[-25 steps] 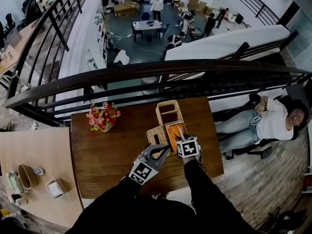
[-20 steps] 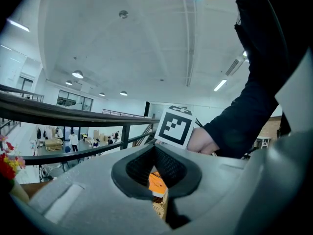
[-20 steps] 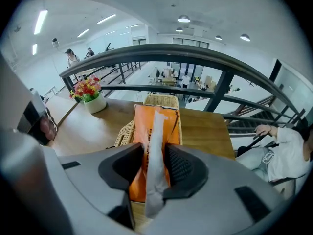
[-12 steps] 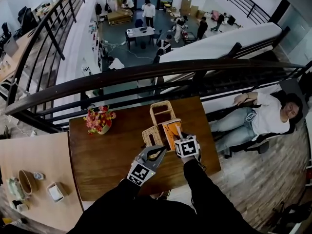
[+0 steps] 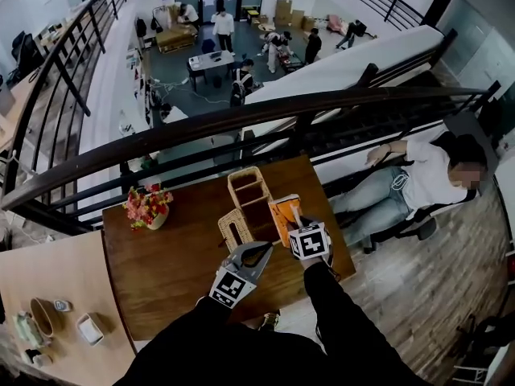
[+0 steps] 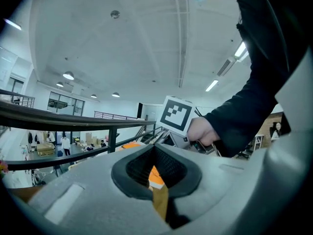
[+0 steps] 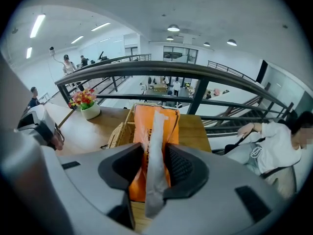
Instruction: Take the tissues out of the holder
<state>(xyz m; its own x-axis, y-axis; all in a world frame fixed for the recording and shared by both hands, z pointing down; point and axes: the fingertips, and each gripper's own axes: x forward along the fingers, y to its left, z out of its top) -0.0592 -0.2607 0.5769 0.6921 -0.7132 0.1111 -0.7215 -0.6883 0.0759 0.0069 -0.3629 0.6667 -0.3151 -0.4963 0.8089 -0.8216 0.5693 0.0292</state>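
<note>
A woven wicker holder [image 5: 244, 201] stands on the wooden table [image 5: 173, 260]. My right gripper [image 5: 298, 220] is shut on an orange tissue pack [image 5: 283, 214] and holds it just to the right of the holder, clear of its compartments. In the right gripper view the pads clamp the pack [image 7: 155, 126] across its white centre strip, with the holder [image 7: 120, 131] behind it to the left. My left gripper [image 5: 263, 250] hovers near the holder's near end. Its jaws [image 6: 155, 173] are drawn together to a thin slit, and I see nothing gripped in them.
A pot of red and yellow flowers [image 5: 146, 206] sits at the table's far left corner. A dark railing [image 5: 241, 123] runs just beyond the table. A person [image 5: 418, 179] reclines in a chair to the right. A lighter side table [image 5: 48, 296] with cups stands at the left.
The right gripper has risen with the orange pack and carried it away from the holder. The left gripper has drifted to the right, away from the holder's near end.
</note>
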